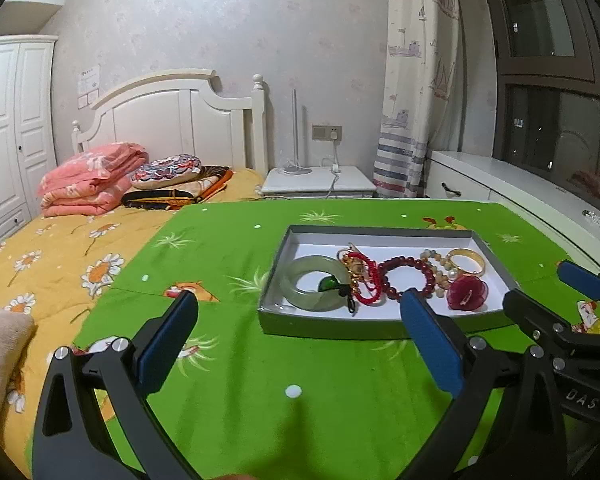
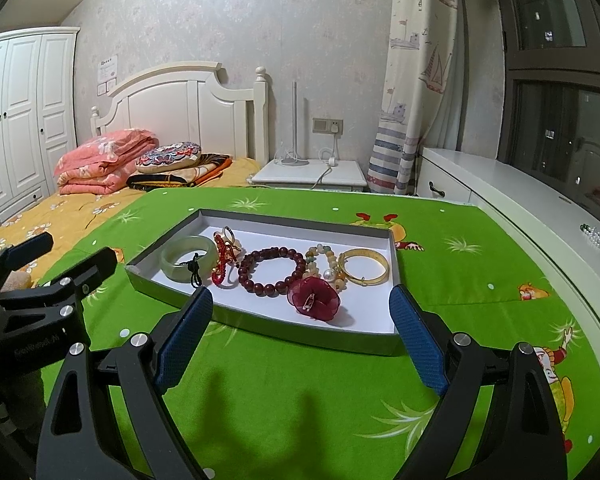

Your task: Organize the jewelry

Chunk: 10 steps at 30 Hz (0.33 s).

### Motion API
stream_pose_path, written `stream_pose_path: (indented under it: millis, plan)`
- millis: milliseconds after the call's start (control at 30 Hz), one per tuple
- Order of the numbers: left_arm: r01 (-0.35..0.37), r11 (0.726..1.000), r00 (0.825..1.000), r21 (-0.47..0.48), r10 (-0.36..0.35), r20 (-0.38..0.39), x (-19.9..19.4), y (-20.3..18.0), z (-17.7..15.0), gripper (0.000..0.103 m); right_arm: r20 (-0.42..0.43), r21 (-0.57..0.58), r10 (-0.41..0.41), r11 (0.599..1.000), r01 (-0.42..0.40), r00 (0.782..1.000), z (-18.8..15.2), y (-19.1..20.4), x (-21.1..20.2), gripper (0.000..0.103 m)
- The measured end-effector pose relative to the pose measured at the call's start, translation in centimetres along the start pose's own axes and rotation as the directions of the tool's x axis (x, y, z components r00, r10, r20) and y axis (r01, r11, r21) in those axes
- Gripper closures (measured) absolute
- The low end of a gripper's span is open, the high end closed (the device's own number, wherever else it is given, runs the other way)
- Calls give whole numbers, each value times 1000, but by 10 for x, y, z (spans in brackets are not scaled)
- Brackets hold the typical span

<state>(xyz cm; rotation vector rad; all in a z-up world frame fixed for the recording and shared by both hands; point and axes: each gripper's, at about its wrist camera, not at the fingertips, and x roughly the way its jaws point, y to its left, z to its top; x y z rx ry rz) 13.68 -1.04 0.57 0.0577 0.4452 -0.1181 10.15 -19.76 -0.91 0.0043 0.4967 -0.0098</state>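
Note:
A shallow grey box (image 2: 284, 330) with a white floor lies on the green cloth (image 2: 300, 400) and holds the jewelry. From left to right lie a pale jade bangle (image 2: 176, 258), a red and gold cord piece (image 2: 222, 258), a dark red bead bracelet (image 2: 272, 270), a pale bead bracelet (image 2: 320, 260), a gold bangle (image 2: 364, 266) and a dark red fabric flower (image 2: 314, 294). My right gripper (image 2: 300, 304) is open, just short of the box's near wall. My left gripper (image 1: 298, 308) is open too, near the box's (image 1: 332, 326) left front corner, with the jade bangle (image 1: 316, 282) beyond it.
A bed with a yellow floral cover (image 1: 52, 264), folded pink quilt (image 1: 88, 188) and pillow lies to the left. A white nightstand (image 2: 308, 174), curtain (image 2: 416, 80) and white window ledge (image 2: 540, 208) with a small beaded item (image 2: 598, 236) border the far and right sides.

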Motion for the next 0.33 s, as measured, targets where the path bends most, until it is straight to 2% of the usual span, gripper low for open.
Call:
stream_pose_path:
  millis: [133, 200, 333]
  plan:
    - [11, 1000, 999, 15, -10, -42, 8, -2, -3, 5, -3, 2, 5, 1000, -5, 1000, 2, -2, -1, 19]
    - [14, 999, 993, 38, -9, -115, 16, -4, -5, 5, -4, 6, 8, 1000, -8, 1000, 2, -3, -2, 19]
    - [-12, 999, 992, 40, 17, -129, 19, 5, -5, 5, -17, -6, 7, 1000, -7, 1000, 4, -8, 0, 19]
